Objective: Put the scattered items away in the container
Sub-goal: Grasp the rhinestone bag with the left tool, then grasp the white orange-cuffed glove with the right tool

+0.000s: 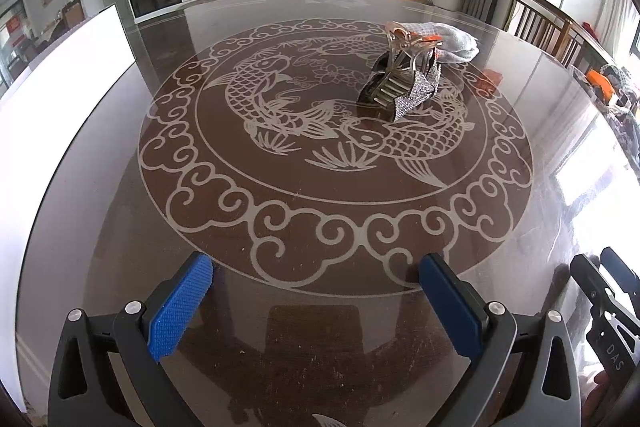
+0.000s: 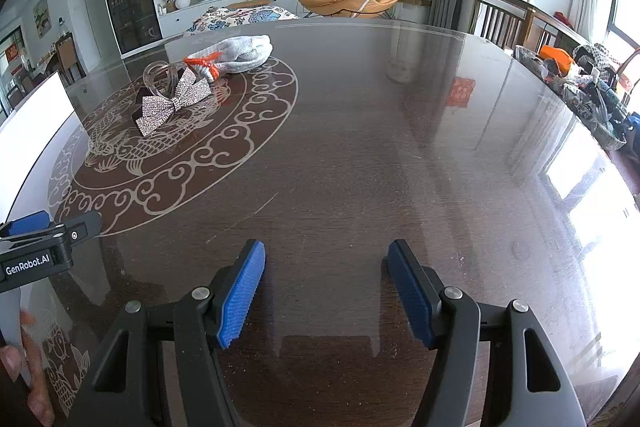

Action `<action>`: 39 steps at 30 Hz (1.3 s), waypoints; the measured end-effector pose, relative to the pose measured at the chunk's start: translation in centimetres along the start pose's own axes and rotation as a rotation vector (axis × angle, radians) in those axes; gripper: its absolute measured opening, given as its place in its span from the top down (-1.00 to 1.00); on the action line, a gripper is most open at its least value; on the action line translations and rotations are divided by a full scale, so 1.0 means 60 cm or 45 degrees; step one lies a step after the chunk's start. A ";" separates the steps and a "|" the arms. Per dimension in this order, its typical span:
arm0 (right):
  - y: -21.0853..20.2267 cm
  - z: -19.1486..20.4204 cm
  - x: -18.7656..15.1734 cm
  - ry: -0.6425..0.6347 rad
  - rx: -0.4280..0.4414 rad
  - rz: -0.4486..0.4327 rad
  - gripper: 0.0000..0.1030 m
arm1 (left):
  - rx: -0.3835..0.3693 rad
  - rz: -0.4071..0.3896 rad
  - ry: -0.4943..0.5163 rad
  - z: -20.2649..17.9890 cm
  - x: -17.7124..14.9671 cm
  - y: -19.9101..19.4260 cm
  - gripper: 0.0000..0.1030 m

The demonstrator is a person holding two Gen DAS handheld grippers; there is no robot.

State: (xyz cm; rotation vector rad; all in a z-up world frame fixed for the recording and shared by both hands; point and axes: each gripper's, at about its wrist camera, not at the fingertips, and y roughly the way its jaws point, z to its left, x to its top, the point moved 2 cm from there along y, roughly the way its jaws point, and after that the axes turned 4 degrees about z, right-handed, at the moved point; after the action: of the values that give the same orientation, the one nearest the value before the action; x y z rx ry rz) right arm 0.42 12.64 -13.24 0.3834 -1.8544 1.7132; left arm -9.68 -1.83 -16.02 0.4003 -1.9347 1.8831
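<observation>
A rhinestone bow hair clip [image 1: 400,87] stands on the round glass-topped table [image 1: 320,227], right of centre in the left wrist view. Behind it lies a white knitted glove with orange trim [image 1: 452,41]. In the right wrist view the bow clip [image 2: 176,103] and the glove [image 2: 240,55] sit at the far left. A white container [image 1: 60,99] stands at the table's left edge and also shows in the right wrist view [image 2: 32,131]. My left gripper [image 1: 316,283] is open and empty above the near table. My right gripper [image 2: 326,271] is open and empty.
The right gripper's body [image 1: 608,307] shows at the lower right of the left wrist view. The left gripper's body [image 2: 36,251] shows at the left of the right wrist view. Wooden chairs [image 2: 516,23] and a cluttered basket [image 2: 592,99] stand beyond the table's right edge.
</observation>
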 end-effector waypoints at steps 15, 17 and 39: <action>-0.001 0.002 0.000 0.003 0.006 0.000 -0.31 | -0.217 0.002 0.243 -0.053 0.162 0.035 -1.00; -0.001 0.002 0.000 0.003 0.009 0.000 -0.31 | -0.177 -0.013 0.346 -0.078 0.187 0.048 -1.00; 0.008 -0.008 0.037 0.033 0.198 0.009 -0.30 | -0.151 -0.039 0.196 0.007 0.137 0.024 -0.03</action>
State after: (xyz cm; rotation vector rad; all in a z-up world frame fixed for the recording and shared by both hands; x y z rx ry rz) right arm -1.49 13.58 -12.33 0.4151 -1.7115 1.8645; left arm -17.60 -1.52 -13.32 0.2404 -1.9149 1.7166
